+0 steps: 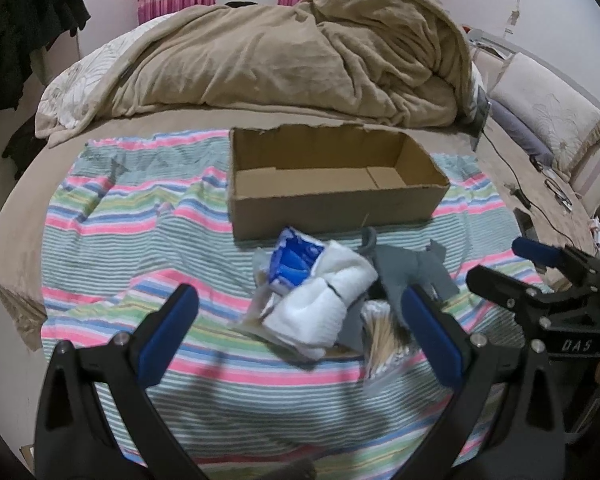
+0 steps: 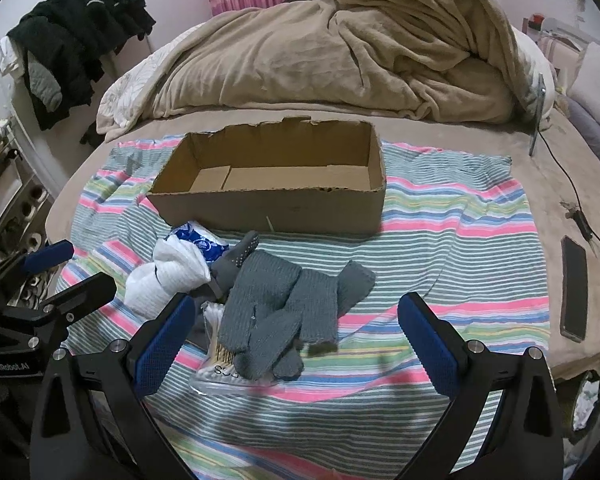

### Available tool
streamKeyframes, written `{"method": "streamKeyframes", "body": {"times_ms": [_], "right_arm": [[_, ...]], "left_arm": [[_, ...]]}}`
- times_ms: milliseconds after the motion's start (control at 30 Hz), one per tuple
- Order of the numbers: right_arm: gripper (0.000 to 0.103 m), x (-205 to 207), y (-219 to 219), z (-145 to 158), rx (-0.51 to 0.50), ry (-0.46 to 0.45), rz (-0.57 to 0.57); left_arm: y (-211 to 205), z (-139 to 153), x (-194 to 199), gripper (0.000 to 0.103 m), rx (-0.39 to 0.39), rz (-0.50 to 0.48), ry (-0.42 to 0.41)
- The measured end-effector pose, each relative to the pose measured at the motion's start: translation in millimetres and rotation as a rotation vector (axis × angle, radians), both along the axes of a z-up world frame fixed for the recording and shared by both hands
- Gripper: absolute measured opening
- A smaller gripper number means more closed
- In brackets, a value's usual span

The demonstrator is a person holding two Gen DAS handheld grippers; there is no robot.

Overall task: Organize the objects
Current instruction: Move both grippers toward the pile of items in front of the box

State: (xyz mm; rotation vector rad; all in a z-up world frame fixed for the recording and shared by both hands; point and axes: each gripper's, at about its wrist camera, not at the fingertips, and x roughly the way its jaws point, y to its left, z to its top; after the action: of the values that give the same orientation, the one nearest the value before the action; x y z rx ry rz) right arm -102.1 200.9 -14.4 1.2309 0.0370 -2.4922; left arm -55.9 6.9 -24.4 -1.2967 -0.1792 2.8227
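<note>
An open, empty cardboard box [image 1: 332,184] [image 2: 276,184] stands on a striped cloth [image 1: 140,232] [image 2: 460,248] on the bed. In front of it lies a pile: a white rolled sock [image 1: 324,300] [image 2: 168,276], a blue-and-white packet [image 1: 294,260] [image 2: 200,240], grey knitted gloves [image 1: 408,272] [image 2: 280,304] and a clear bag of cotton swabs [image 1: 384,344] [image 2: 220,356]. My left gripper [image 1: 296,320] is open, its fingers either side of the white sock. My right gripper [image 2: 296,324] is open, above the grey gloves. The right gripper also shows at the right of the left wrist view [image 1: 500,264], and the left gripper at the left of the right wrist view [image 2: 82,268].
A crumpled beige duvet [image 1: 300,48] [image 2: 360,48] is heaped behind the box. A black phone [image 2: 575,292] and cables [image 2: 580,216] lie on the bed at right. Dark clothes [image 2: 76,36] hang at left. Pillows [image 1: 548,116] sit far right.
</note>
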Motion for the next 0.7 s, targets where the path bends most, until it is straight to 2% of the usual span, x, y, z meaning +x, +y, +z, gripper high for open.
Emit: {"method": "streamKeyframes", "body": {"times_ms": [700], "right_arm": [[0.103,3.9,3.9,1.6,0.007,0.012,-0.007]], "left_arm": [[1.2,5.8,8.4,0.102,0.035,-0.002,0.024]]}}
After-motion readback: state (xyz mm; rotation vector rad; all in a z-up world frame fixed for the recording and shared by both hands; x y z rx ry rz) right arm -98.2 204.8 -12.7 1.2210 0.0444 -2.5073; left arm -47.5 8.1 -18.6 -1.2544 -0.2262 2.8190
